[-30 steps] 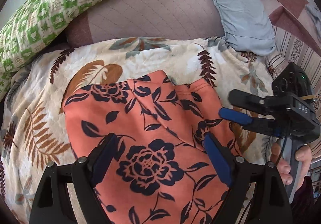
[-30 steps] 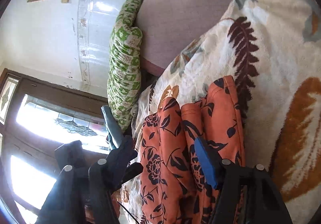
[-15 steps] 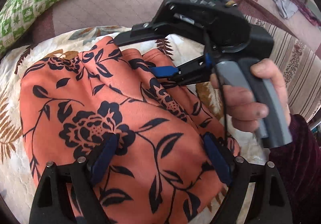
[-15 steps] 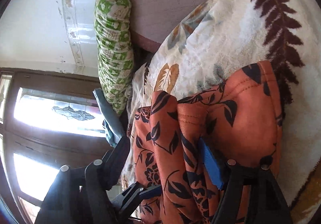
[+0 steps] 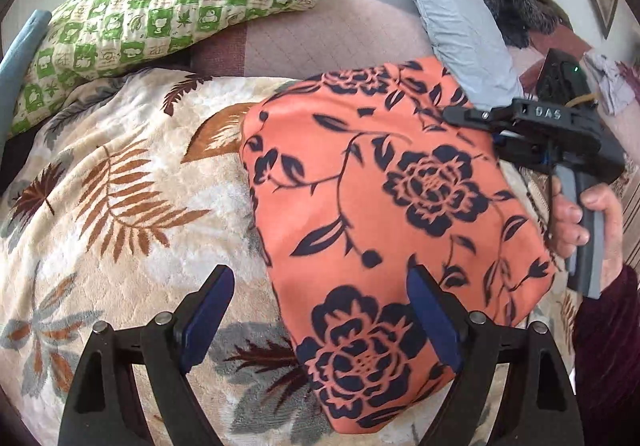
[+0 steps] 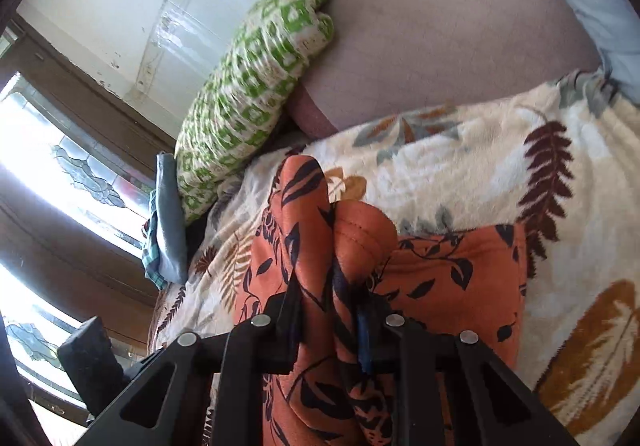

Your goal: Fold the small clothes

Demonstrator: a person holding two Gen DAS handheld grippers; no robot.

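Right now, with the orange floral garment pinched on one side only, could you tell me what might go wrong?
1. The right tongs have just closed on a bunched ridge of the orange floral garment, so they may hold several layers and drag the fold crooked.
2. The left tongs stand open, one finger on the leaf-print blanket, so that side is unanchored and may slide.
3. The plush blanket could catch and wrinkle the garment.

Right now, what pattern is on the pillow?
Green and cream checks on the pillow, clearest in the left wrist view.
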